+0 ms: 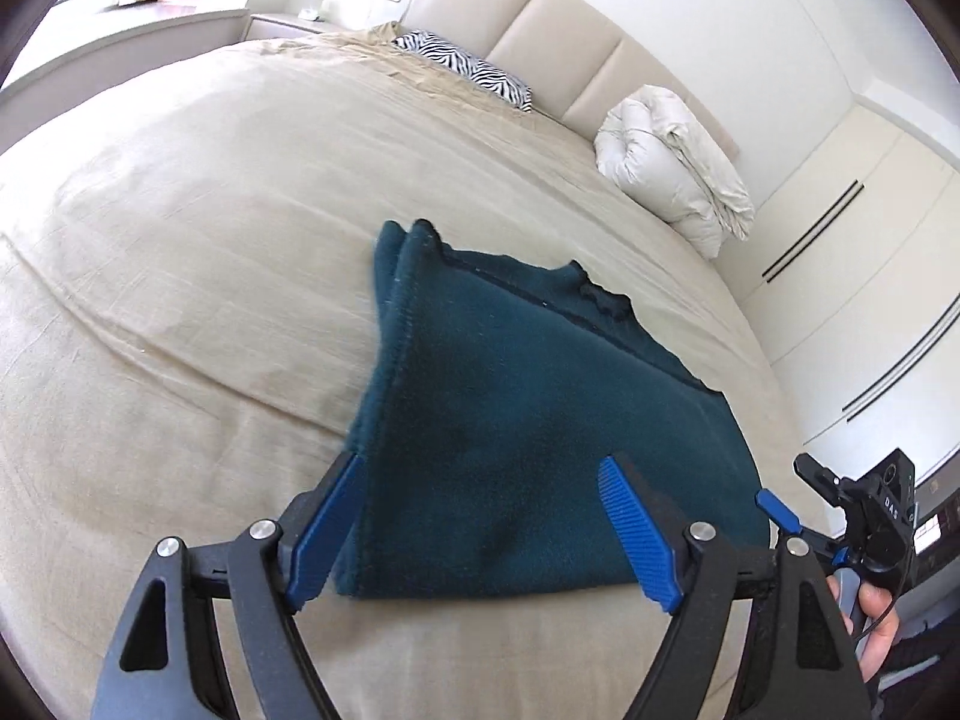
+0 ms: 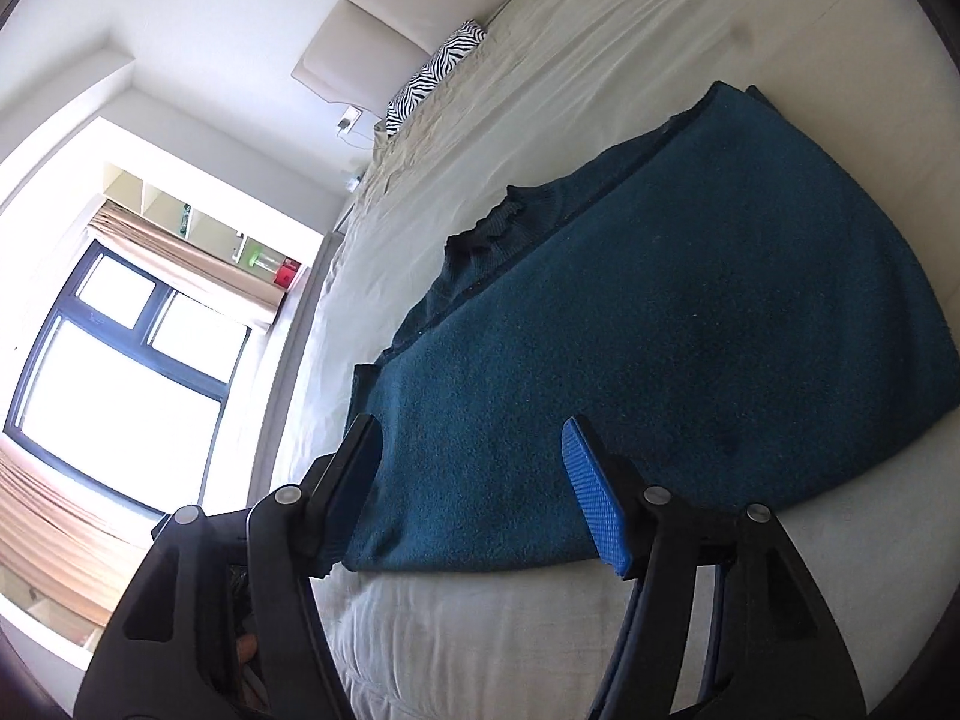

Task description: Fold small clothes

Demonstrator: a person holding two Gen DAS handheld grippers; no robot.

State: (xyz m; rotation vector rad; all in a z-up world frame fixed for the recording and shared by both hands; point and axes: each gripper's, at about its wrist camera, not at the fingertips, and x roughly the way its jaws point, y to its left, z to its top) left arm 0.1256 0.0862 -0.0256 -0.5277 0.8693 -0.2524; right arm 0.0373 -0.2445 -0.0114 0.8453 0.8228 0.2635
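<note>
A dark teal knit garment (image 1: 516,408) lies folded on the beige bed (image 1: 180,228); its upper layer is folded over and the collar edge (image 1: 600,294) shows beyond it. My left gripper (image 1: 480,534) is open, jaws wide apart at the garment's near left corner, one blue finger (image 1: 324,534) beside the edge, the other finger (image 1: 639,540) over the cloth. In the right wrist view the same garment (image 2: 690,330) fills the middle. My right gripper (image 2: 474,498) is open at its near edge, holding nothing. The right gripper also shows in the left wrist view (image 1: 780,510).
A zebra-print pillow (image 1: 468,69) and a rolled white duvet (image 1: 672,162) lie by the padded headboard (image 1: 540,24). White wardrobe doors (image 1: 870,276) stand to the right. A window (image 2: 120,372) with curtains is beside the bed.
</note>
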